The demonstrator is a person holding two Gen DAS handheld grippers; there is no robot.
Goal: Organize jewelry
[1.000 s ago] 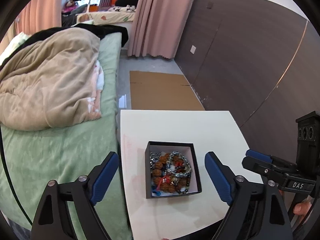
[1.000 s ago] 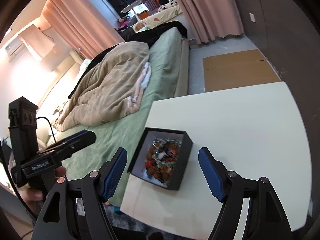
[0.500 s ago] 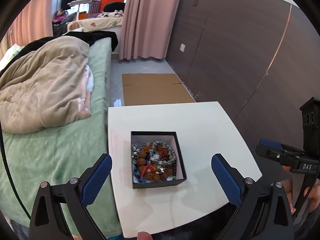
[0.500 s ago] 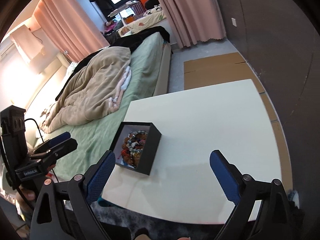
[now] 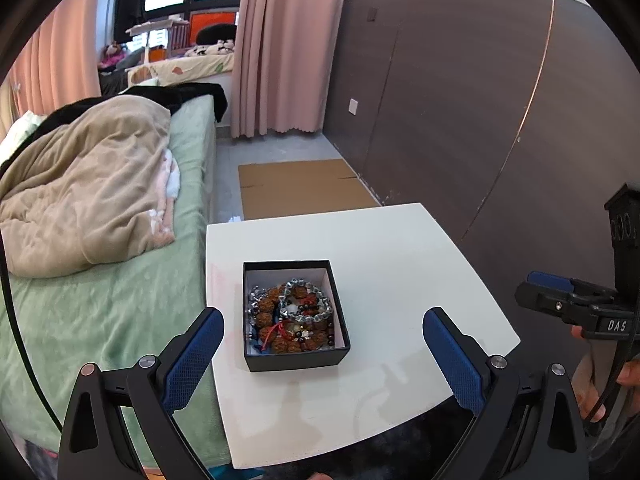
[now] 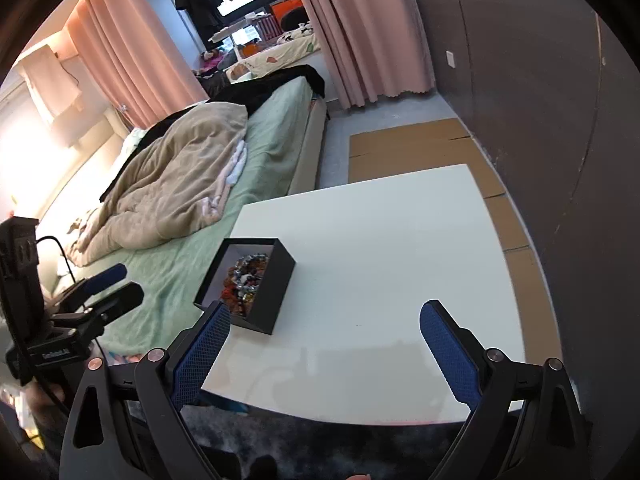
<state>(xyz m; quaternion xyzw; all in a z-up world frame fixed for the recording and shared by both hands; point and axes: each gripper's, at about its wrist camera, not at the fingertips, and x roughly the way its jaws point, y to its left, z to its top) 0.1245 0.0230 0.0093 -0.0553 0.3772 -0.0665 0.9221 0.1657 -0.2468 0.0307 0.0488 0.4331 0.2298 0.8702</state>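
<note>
At the far left a bed with a green sheet runs away from the viewer, and a tan blanket lies bunched on it with a black garment past its far end. Pink curtains hang at the far end of the room, and a sheet of cardboard lies flat on the floor between the bed and the dark wall panels on the right. Just right of the bed stands the white bench, its left edge close against the mattress. The left tongs hover over the near edge of the bench with both blue pads wide apart and nothing between them. A black box sits on the near left part of the bench, open at the top, with its white inside showing. The jewelry lies heaped inside it: brown bead strings, silver links and a red thread tangled together. In the left wrist view the box lies beyond the gap of the left tongs, touching neither pad. The right tongs hang over the near right part of the bench, also spread wide and holding nothing, with the box beyond their left pad.
</note>
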